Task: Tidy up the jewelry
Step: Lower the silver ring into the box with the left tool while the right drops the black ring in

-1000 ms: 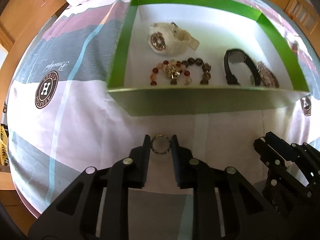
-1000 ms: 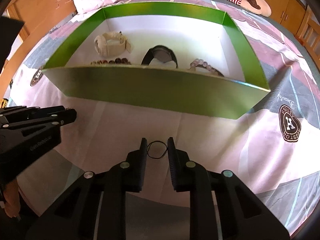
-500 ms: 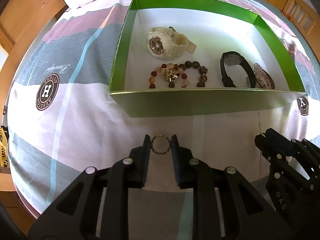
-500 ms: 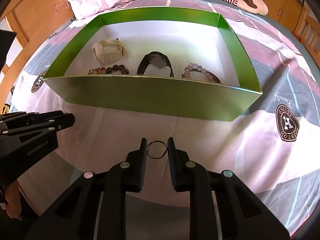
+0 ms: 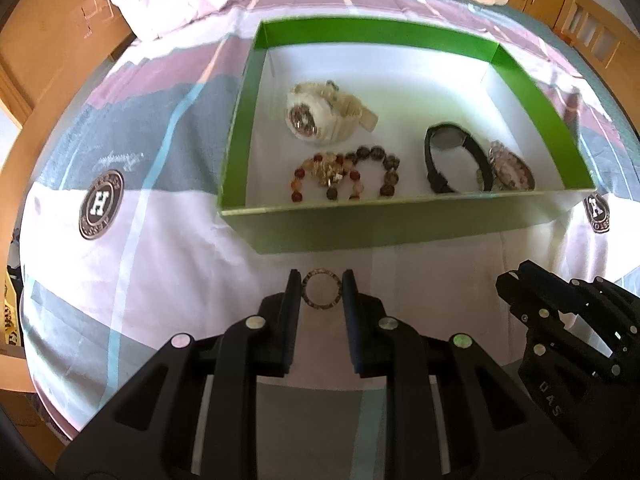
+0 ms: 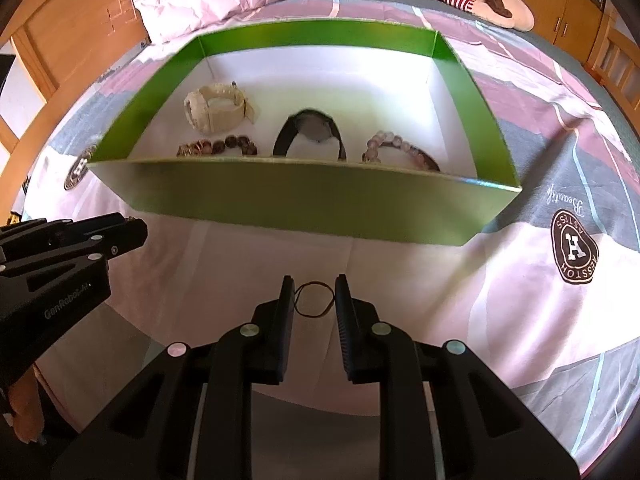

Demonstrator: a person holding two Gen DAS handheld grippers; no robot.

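Looking along the left gripper point(image 5: 321, 290), its fingers point(image 5: 293, 292) are clamped on a small beaded ring point(image 5: 321, 290), held just short of the green box point(image 5: 360, 226) on the bed's patterned sheet point(image 5: 132, 264). Inside the box lie a cream watch point(image 5: 320, 118), a brown bead bracelet point(image 5: 344, 178), a black watch point(image 5: 456, 160) and a pink bead bracelet point(image 5: 512, 166). The right gripper shows at the lower right.

From the right wrist, the right gripper point(image 6: 314, 294) has its fingers point(image 6: 286, 296) pinching a thin dark loop point(image 6: 314, 299) above the sheet, near the box's front wall.

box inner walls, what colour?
Bright green walls on the box, white floor; clearest in the left wrist view.
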